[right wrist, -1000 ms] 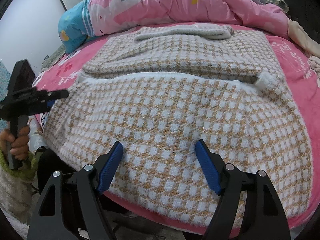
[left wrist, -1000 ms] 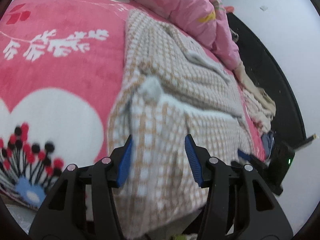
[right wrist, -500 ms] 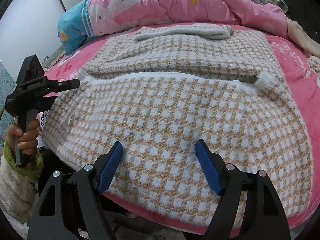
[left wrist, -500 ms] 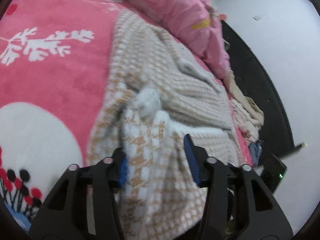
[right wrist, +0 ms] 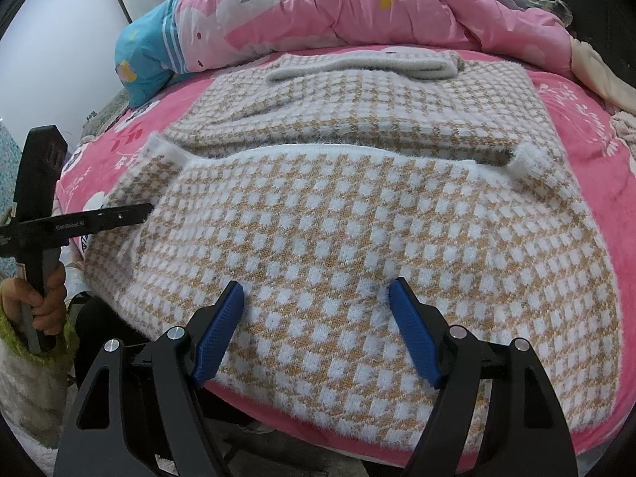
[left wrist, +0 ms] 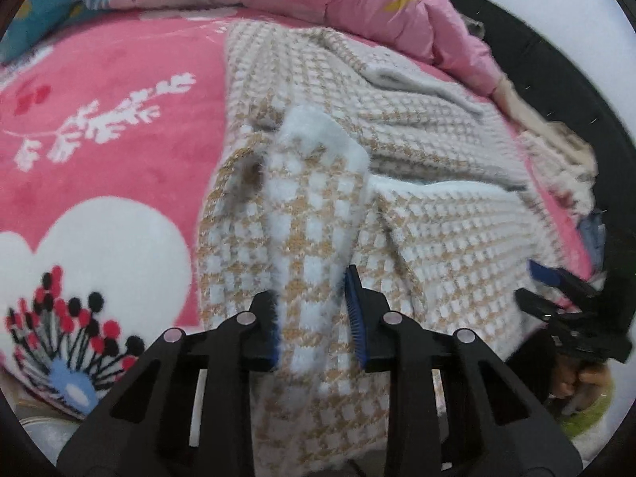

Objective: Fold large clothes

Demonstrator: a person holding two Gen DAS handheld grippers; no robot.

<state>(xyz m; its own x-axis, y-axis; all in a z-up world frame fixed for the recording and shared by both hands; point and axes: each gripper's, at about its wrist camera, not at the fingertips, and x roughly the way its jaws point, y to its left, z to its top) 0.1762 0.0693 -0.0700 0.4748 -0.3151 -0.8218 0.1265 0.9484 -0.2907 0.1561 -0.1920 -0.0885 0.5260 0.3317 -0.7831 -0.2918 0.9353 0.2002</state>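
A large tan-and-white checked sweater (right wrist: pixel 338 214) lies spread on a pink bed, sleeves folded across its chest. It also shows in the left wrist view (left wrist: pixel 437 206). My left gripper (left wrist: pixel 314 314) is shut on the sweater's left hem corner and holds a bunched ridge of fabric (left wrist: pixel 314 198) raised off the bed. It appears from the side in the right wrist view (right wrist: pixel 119 214). My right gripper (right wrist: pixel 318 330) is open, its blue pads above the sweater's bottom hem, holding nothing. It also shows in the left wrist view (left wrist: pixel 556 290).
A pink quilt (right wrist: pixel 397 4) and a blue pillow (right wrist: pixel 147 55) are piled at the head of the bed. The pink blanket (left wrist: pixel 99 139) has white heart and flower prints. Loose clothes (left wrist: pixel 564 159) lie beside a dark bed frame (left wrist: pixel 556 79) at the right.
My left gripper closed on the sweater's left hem corner and lifted it, bunching the fabric. My right gripper stayed open and still.
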